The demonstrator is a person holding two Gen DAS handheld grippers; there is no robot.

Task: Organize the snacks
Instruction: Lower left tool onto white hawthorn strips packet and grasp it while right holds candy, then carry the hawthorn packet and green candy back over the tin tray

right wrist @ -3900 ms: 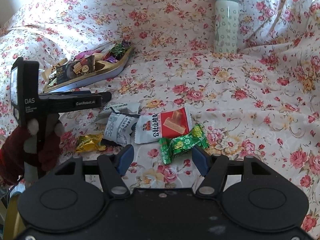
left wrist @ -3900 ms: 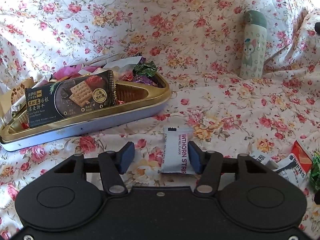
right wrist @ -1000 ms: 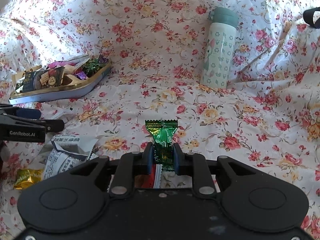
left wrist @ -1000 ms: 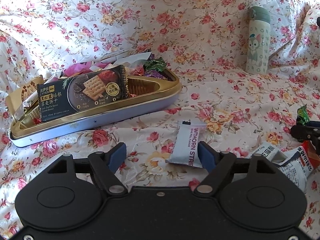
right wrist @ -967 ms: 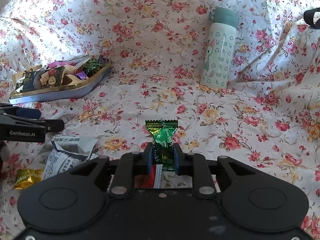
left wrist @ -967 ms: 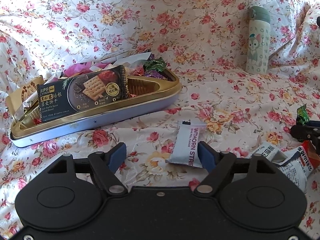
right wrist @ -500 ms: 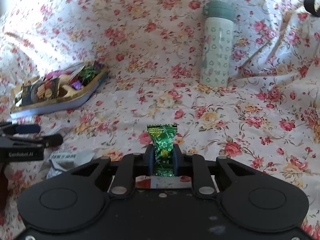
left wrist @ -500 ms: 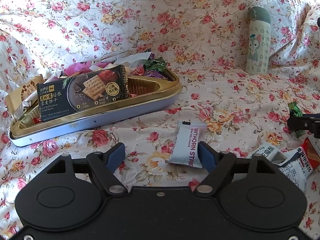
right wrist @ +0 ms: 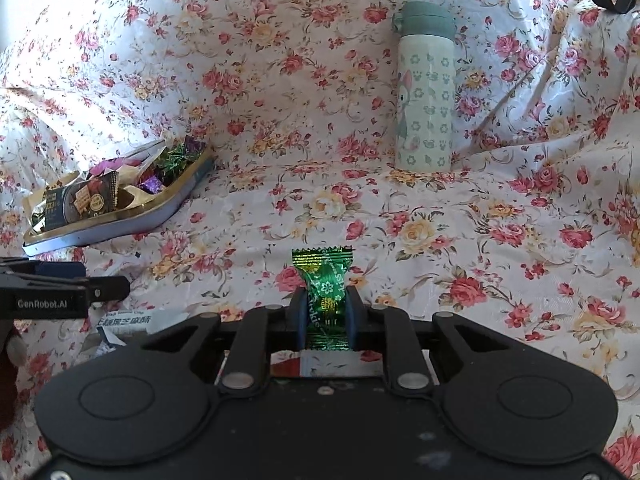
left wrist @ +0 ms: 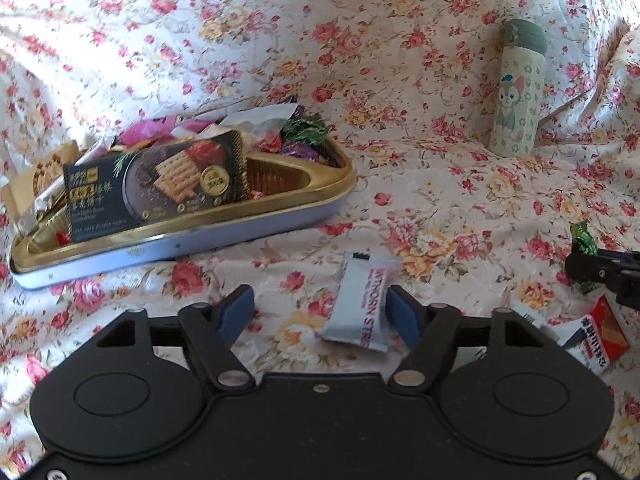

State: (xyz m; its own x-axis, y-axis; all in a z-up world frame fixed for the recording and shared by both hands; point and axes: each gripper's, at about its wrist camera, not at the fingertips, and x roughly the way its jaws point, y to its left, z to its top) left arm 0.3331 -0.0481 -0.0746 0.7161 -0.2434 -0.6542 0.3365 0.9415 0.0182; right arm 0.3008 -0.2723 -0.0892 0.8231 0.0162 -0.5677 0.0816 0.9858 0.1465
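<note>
Through my left wrist camera, my left gripper (left wrist: pixel 318 312) hangs over the floral cloth (left wrist: pixel 400 80); its jaws have just been closing but stand apart, the white hawthorn strip packet (left wrist: pixel 358 304) lying between them against the right pad, the left pad clear of it. The gold-rimmed tin (left wrist: pixel 240 224) full of snacks sits beyond on the left, a cracker pack (left wrist: pixel 156 186) propped in it.

Through my right wrist camera, my right gripper (right wrist: pixel 325 312) pinches the green foil candy (right wrist: pixel 324 280) tight, lifted above the cloth. A bottle (right wrist: pixel 426 88) stands upright farther back.
</note>
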